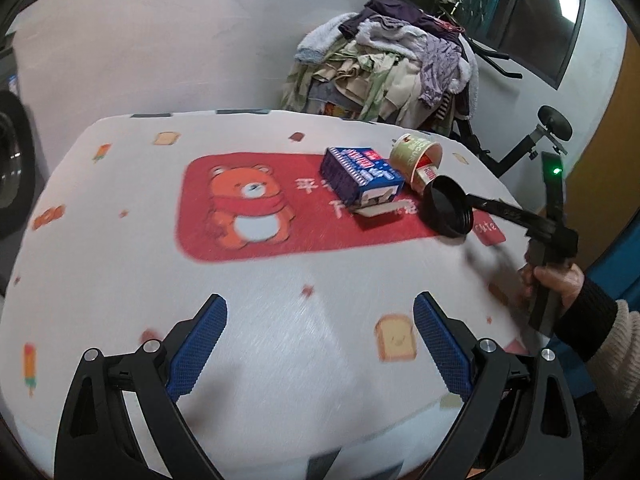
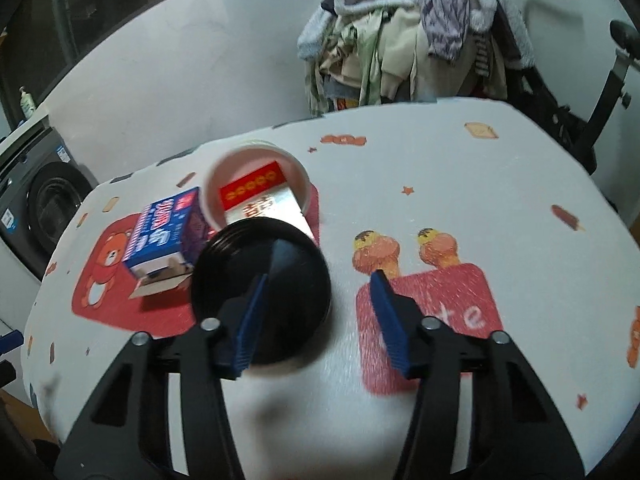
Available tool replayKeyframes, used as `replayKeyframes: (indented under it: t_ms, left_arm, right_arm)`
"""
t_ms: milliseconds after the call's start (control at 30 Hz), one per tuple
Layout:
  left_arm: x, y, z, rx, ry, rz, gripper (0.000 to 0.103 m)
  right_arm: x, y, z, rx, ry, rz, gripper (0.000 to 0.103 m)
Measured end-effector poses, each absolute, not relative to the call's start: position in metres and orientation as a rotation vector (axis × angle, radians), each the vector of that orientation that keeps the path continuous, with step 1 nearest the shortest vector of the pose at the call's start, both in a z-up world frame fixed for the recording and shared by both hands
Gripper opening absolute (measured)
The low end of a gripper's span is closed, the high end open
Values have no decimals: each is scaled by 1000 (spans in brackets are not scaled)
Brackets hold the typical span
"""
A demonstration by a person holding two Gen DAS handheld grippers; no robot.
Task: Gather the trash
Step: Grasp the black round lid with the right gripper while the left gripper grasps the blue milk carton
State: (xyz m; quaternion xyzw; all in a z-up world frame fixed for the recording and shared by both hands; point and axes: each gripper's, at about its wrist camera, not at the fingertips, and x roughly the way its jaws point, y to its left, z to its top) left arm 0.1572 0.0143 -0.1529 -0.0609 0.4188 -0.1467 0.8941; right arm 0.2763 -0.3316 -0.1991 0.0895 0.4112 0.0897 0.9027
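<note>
A black round lid (image 1: pixel 446 208) (image 2: pixel 260 288) hangs on the left finger (image 2: pixel 250 320) of my right gripper (image 2: pixel 320 312), just above the tablecloth; the jaws stand wide apart. Beside it lie a blue carton (image 1: pixel 360 176) (image 2: pixel 164 236) with an open end and a tipped paper noodle cup (image 1: pixel 418 156) (image 2: pixel 256 184) holding a red wrapper (image 2: pixel 252 192). My left gripper (image 1: pixel 320 340) is open and empty, low over the near part of the table (image 1: pixel 120 280). My right gripper shows at the right of the left wrist view (image 1: pixel 500 210).
The table (image 2: pixel 480 200) wears a white cloth with a red bear print (image 1: pixel 248 208). A heap of clothes (image 1: pixel 392 68) on an exercise bike (image 1: pixel 552 136) stands behind the table. A washing machine (image 2: pixel 44 200) is at the left.
</note>
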Motion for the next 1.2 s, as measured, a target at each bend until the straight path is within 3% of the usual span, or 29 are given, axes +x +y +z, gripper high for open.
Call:
replayKeyframes:
  t_ms: [67, 200, 567, 900, 1200]
  left_arm:
    - [175, 6, -156, -160, 889, -322, 92]
    - [212, -7, -164, -229, 937, -329, 92]
    - [297, -53, -176, -265, 986, -290, 96]
    - [355, -75, -187, -333, 1024, -236, 97]
    - [373, -111, -204, -180, 1020, -177, 97]
  right_arm:
    - [286, -331, -207, 190, 875, 193, 43]
    - [289, -330, -215, 200, 902, 219, 10]
    - [260, -368, -204, 395, 714, 156, 9]
    - [257, -375, -204, 420, 685, 151, 9]
    - [254, -378, -205, 444, 676, 150, 9]
